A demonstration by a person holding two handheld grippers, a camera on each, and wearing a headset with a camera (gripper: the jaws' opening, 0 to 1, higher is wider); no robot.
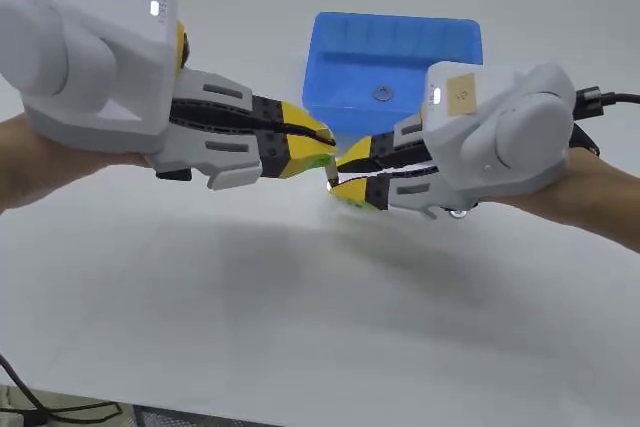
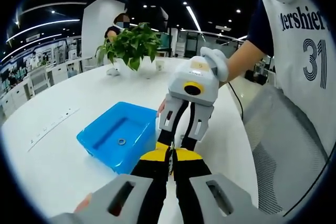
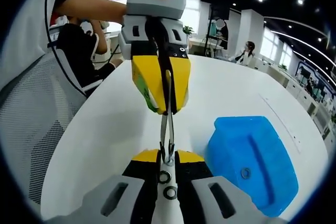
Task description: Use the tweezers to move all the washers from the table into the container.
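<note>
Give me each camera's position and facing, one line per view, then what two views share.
Head view: on the headset, facing forward and down at the left tongs, right tongs and blue container; left hand and right hand show.
Left gripper view: on the left tongs, facing the right tongs; the right arm and jersey show.
Right gripper view: on the right tongs, facing the left tongs and tweezers; the left arm shows.
Shared: the container holding one washer.

Overhead, plus opposed close-ups — container (image 1: pixel 420 57) shared

the tweezers (image 3: pixel 167 129) disappear inside the left gripper (image 3: pixel 168 109) and right gripper (image 3: pixel 167 153).
</note>
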